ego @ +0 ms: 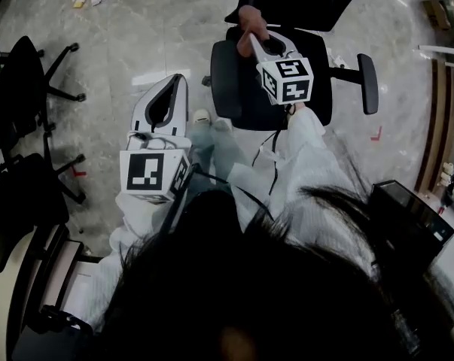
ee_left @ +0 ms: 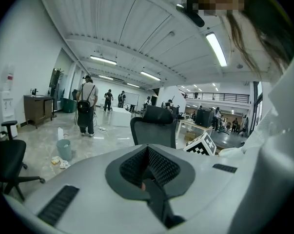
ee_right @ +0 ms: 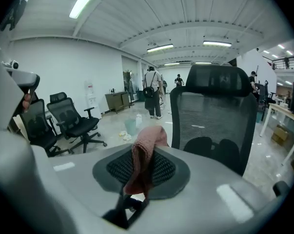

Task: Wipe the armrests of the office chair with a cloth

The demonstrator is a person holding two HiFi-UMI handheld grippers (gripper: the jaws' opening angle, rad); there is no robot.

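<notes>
Past the person's hair (ego: 234,292), the right gripper (ego: 253,40) pinches the pink cloth (ego: 251,19). The cloth lies lengthwise along the jaws, pointing far over the office chair (ego: 321,89). The left gripper (ego: 175,85) is closed and empty.

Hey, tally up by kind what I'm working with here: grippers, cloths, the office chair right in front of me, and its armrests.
Grippers: 2, the left gripper and the right gripper
Cloth: 1
Office chair: 1
Armrests: 2
Total: 6
</notes>
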